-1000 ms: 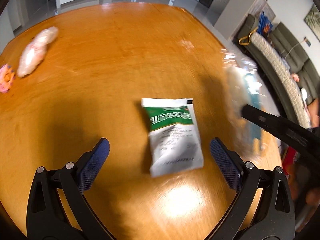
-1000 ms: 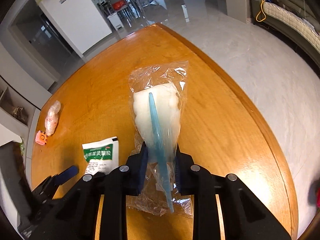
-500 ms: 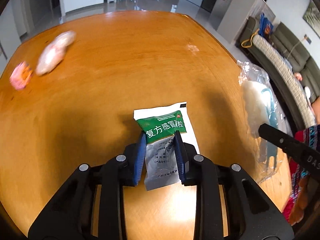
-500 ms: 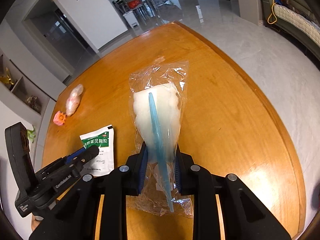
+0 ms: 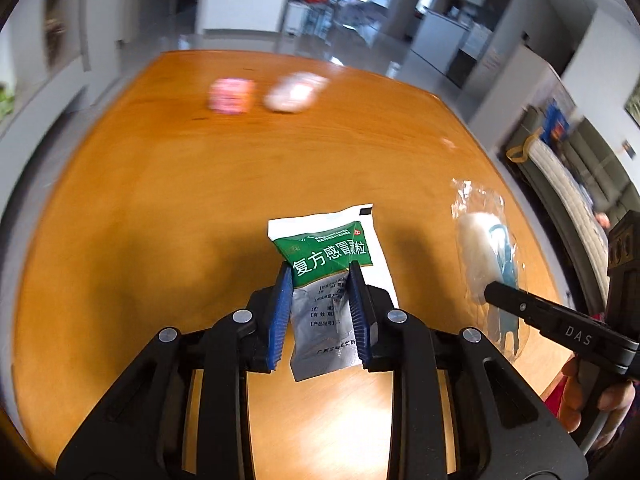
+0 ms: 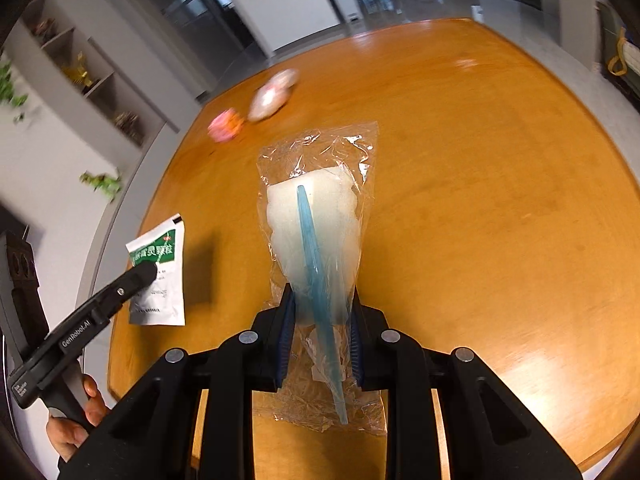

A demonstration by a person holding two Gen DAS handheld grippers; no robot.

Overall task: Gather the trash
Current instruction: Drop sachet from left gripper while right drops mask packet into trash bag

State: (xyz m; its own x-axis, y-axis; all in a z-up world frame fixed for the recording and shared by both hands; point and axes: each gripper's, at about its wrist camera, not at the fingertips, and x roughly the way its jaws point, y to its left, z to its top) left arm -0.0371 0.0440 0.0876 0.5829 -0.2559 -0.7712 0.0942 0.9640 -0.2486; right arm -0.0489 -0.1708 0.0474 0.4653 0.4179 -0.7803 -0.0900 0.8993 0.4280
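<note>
Over the bench (image 5: 160,208), my left gripper (image 5: 320,304) pinches the sachet (image 5: 326,280). Right gripper (image 6: 320,332) clamps the clear bag (image 6: 316,216) w/ blue stick.

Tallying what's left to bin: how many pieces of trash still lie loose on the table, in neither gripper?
2: a pink item and a pale wrapped lump, side by side at the table's far end.

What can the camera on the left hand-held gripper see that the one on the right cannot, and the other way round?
Only the left wrist view shows the grey sofa and the sachet's large green label up close. Only the right wrist view shows wall shelves and green plants. Both show the wooden table, the pink item, the pale wrapped item, the left hand-held gripper shut on the green-and-white sachet, and the right hand-held gripper shut on the clear plastic bag.
</note>
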